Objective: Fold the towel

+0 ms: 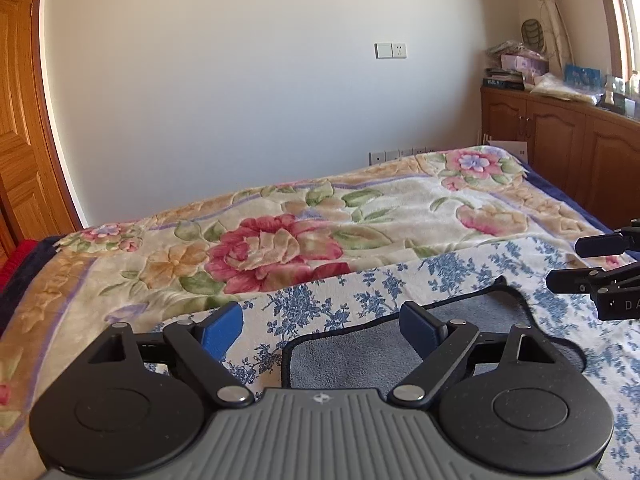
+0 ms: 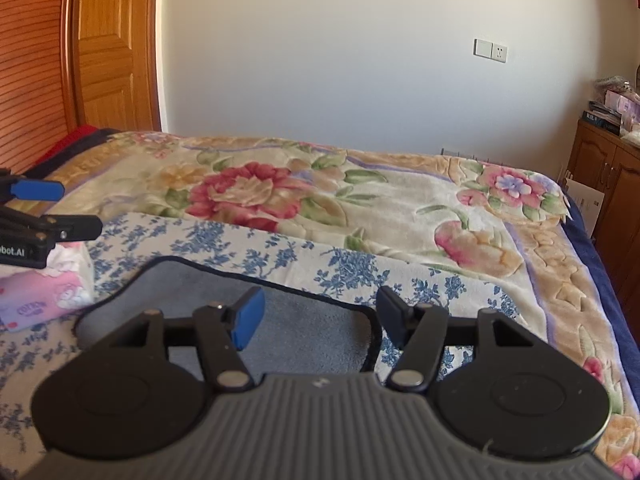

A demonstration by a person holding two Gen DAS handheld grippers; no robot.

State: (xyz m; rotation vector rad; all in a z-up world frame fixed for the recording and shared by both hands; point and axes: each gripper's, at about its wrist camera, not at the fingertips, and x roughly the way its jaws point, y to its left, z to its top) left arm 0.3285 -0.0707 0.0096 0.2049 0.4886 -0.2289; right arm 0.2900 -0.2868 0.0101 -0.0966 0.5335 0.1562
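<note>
A grey towel (image 1: 360,350) with a dark hem lies flat on a blue-flowered white cloth (image 1: 400,284) on the bed. It also shows in the right wrist view (image 2: 308,320). My left gripper (image 1: 320,330) is open and empty, hovering over the towel's far left corner. My right gripper (image 2: 320,316) is open and empty over the towel's far right corner. The right gripper's fingers (image 1: 600,246) show at the right edge of the left wrist view. The left gripper's fingers (image 2: 40,190) show at the left edge of the right wrist view.
A floral blanket (image 1: 280,236) covers the bed beyond the cloth. A pink tissue pack (image 2: 44,292) lies left of the towel. A wooden cabinet (image 1: 560,140) with clutter stands at the right, a wooden door (image 2: 108,48) at the left, a white wall behind.
</note>
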